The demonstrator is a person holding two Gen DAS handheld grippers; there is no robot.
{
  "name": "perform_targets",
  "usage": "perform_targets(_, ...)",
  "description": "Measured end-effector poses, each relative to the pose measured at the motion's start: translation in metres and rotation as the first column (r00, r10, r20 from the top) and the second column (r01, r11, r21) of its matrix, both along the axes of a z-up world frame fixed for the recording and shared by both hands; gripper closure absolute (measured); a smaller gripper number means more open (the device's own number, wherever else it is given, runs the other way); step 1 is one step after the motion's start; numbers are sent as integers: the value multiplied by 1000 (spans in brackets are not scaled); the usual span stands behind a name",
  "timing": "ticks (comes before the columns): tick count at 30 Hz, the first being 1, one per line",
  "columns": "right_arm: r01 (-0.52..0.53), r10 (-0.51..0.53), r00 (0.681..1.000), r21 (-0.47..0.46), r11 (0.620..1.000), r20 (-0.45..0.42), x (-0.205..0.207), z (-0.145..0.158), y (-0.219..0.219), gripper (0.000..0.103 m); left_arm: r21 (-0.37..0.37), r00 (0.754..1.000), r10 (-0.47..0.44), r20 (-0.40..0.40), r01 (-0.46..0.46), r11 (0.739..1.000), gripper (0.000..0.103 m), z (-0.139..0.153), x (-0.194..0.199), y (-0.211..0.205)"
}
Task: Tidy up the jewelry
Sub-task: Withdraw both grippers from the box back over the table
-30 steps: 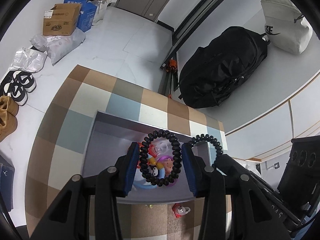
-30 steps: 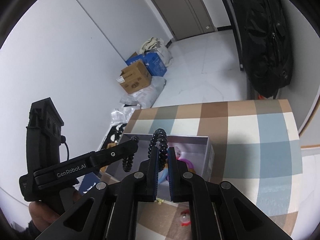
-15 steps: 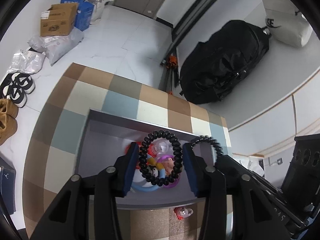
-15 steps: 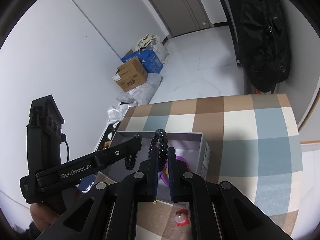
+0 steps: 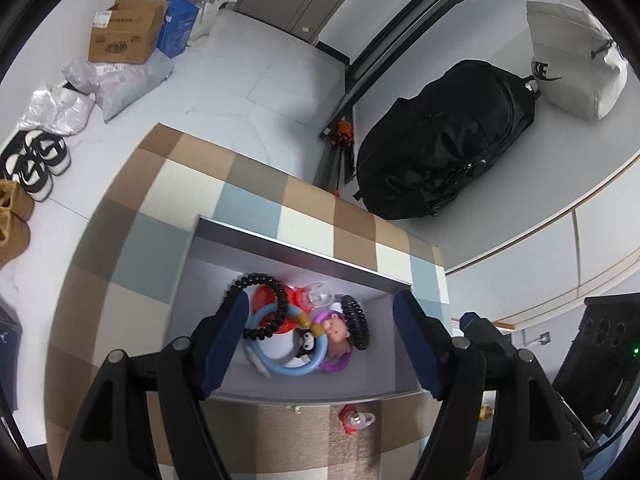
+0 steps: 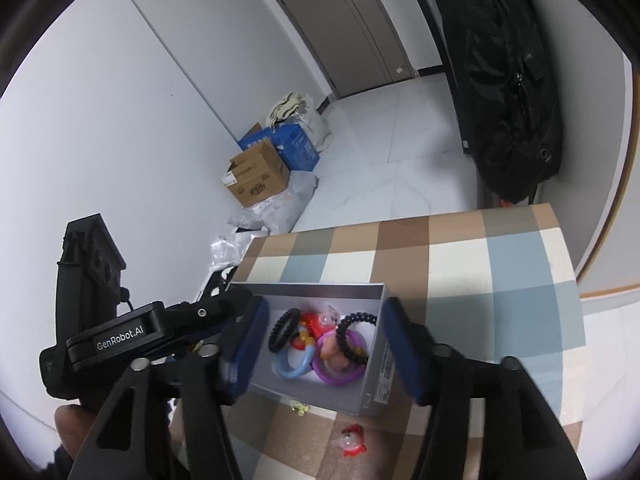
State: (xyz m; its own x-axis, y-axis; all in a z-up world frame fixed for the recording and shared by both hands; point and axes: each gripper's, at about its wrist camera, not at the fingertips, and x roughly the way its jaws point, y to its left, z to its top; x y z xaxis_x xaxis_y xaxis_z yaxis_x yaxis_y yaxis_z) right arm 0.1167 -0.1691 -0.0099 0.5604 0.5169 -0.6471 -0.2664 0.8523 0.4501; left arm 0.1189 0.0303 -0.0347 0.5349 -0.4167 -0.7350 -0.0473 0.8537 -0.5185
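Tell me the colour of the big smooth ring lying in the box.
Light blue. The ring shows best in the left wrist view, inside the grey box.

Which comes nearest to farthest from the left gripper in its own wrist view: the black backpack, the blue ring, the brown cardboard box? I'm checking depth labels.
1. Blue ring, in the grey box just beyond the left gripper.
2. Black backpack, on the floor, upper right.
3. Brown cardboard box, far upper left by the wall.

Black backpack (image 5: 452,144) against far wall, right; white tote bag (image 5: 576,60) beside it. Far left on floor: brown cardboard box (image 5: 126,32), blue box (image 5: 178,20), plastic bags (image 5: 120,80). Black-and-white sneakers (image 5: 36,160) and tan shoes (image 5: 12,216) at left edge. Grey door (image 6: 352,16) far.
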Motion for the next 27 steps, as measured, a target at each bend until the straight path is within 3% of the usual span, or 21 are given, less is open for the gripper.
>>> perform_targets(5,-14,15,1000,-27,1000,7,-5,-1,2,30,83,1000,18,-3,-17,996,32,-1,-5,-1)
perform_targets(14,-8,9,1000,-66,998,17,-22,-1,-3,20,138,998,27,60,-35,990,32,10,-26,3)
perform_targets(22,8,-2,999,-127,992,50,-42,0,-8,6,182,997,26,71,-38,983,32,7,-45,3)
perform_targets(27,10,0,998,-153,988,59,-53,-3,-11,4,203,997,15,77,-30,979,31,3,-56,1)
